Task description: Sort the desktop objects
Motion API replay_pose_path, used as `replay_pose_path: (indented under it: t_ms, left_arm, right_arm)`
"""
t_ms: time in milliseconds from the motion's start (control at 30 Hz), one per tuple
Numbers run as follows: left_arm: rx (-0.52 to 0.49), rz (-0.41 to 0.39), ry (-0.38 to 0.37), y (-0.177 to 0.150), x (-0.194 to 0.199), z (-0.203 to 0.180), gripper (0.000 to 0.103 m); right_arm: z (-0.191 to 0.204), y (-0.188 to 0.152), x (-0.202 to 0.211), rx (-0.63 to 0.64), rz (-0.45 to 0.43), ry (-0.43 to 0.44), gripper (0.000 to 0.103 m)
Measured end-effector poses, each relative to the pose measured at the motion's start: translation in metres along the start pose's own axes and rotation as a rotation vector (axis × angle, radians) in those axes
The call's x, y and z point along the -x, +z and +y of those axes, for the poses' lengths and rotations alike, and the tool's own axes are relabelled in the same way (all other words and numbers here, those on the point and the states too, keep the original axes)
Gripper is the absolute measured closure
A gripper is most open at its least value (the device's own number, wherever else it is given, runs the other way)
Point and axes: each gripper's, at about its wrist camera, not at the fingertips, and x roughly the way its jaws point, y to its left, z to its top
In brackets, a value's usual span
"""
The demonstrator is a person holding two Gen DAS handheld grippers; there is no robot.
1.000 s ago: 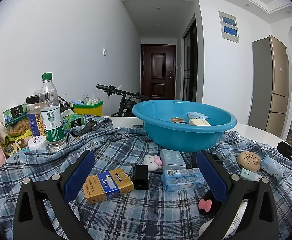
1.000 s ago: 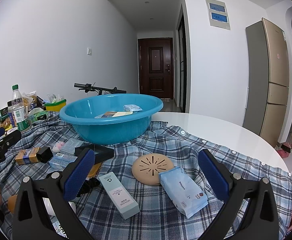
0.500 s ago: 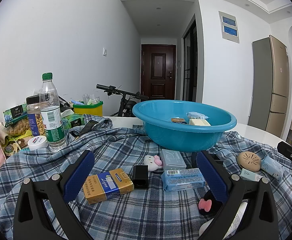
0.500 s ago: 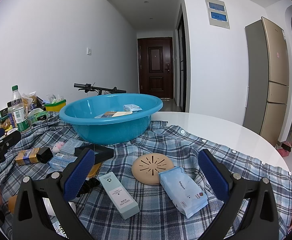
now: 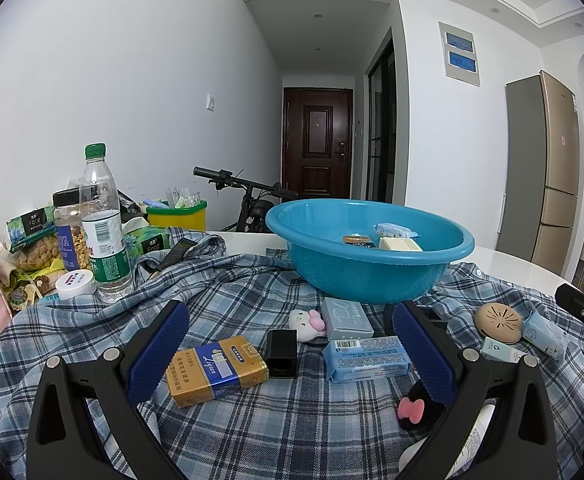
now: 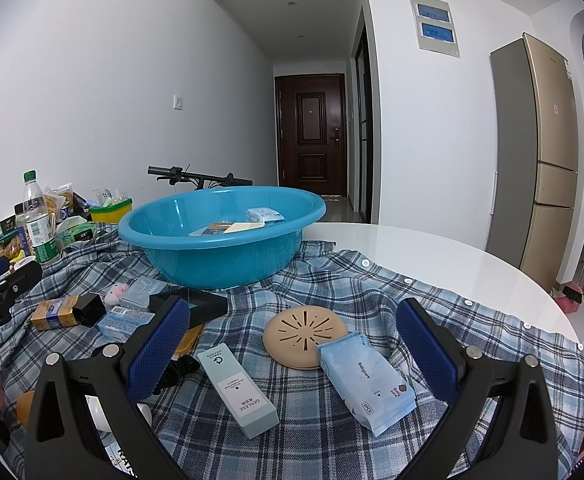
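- Nothing has changed since one second ago: in both views every thing lies at the same place, and both claws stay where they were.
- The white worktop (image 6: 432, 256) carries a plaid shirt (image 6: 312, 420) spread over it; only the right wrist view shows the bare worktop from 1 to 3 o'clock.
- The blue basin (image 5: 368, 276) stands on the shirt at 12 o'clock of the left claw, with a few small packs inside it.
- The left claw (image 5: 292, 354) is wide open and holds nothing. Between its fingers lie a gold and blue cigarette pack (image 5: 216, 366), a small black box (image 5: 280, 348) touching this pack, and a blue tissue pack (image 5: 366, 358).
- The right claw (image 6: 292, 354) is also wide open and empty. Between its fingers lie a pale green box (image 6: 237, 390), a beige round disc (image 6: 304, 336) and a light blue pouch (image 6: 366, 384) that leans on the disc.
- Only the left wrist view shows well the water bottle (image 5: 101, 228) and the snack bags at 10 o'clock, and a white plush toy (image 5: 306, 322) just beside a grey box (image 5: 346, 318).
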Motion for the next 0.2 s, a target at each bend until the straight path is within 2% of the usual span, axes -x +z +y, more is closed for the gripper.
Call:
replay_pose_path:
  t_ms: [200]
  left_arm:
    - [0.001,0.001,-0.001,-0.0001,-0.0004,0.0,0.0]
  right_arm:
    - [0.0,-0.0003,0.0001,-0.001,0.001,0.0,0.0]
